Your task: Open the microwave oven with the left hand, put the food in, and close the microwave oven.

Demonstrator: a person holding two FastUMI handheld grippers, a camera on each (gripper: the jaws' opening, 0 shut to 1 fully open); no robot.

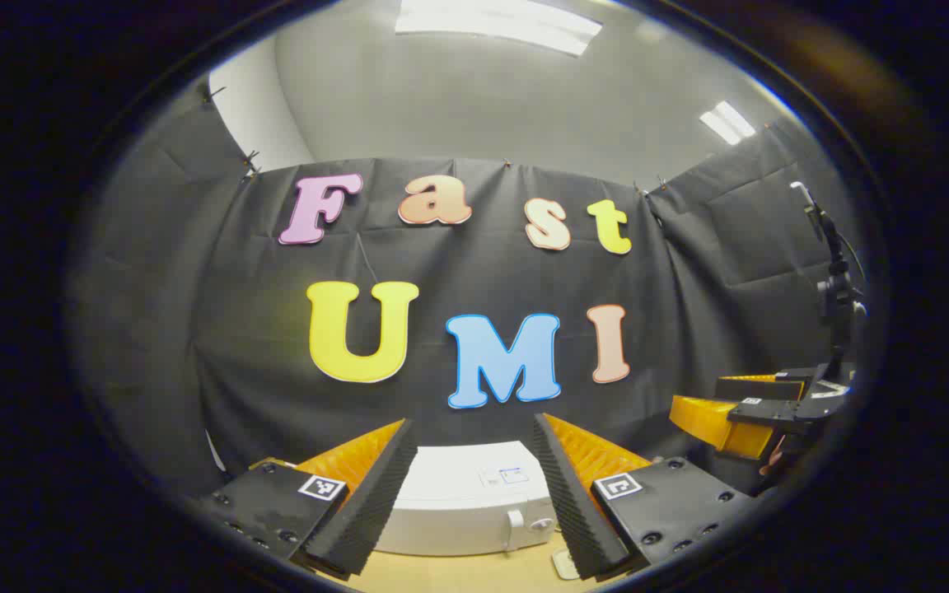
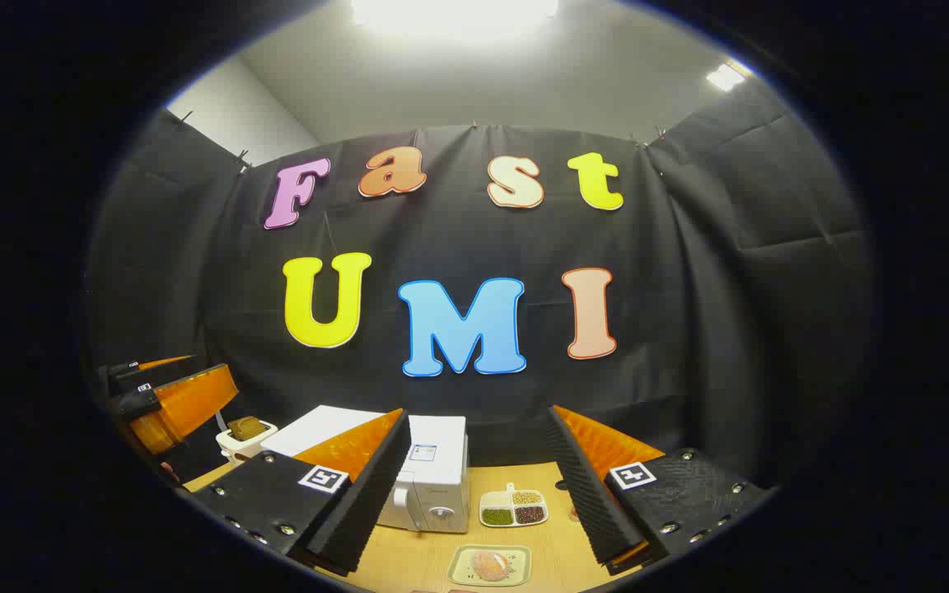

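1. In the left gripper view, the left gripper [image 1: 474, 494] hangs above the wooden table [image 1: 474, 574], its two fingers spread wide apart with nothing between them.
2. Framed between those fingers stands the white microwave oven [image 1: 462, 502], door closed, its knob [image 1: 514, 527] facing the camera.
3. At the right edge of that view the right gripper [image 1: 759, 412] is held in the air, well apart from the oven; a hand [image 1: 773, 455] shows just beneath it.
4. In the right gripper view, the right gripper [image 2: 479, 486] also has its fingers standing apart, gripping nothing.
5. The microwave oven [image 2: 433, 473] sits on the table [image 2: 553, 543] left of centre, partly behind the near finger.
6. Just beside it, to the right, lies a small divided tray of beans [image 2: 512, 508]; nearer the camera a green plate carrying the food [image 2: 489, 565] rests on the table.
7. A white bowl with brown contents [image 2: 245, 435] stands at the oven's far left, near the left gripper [image 2: 170, 403].
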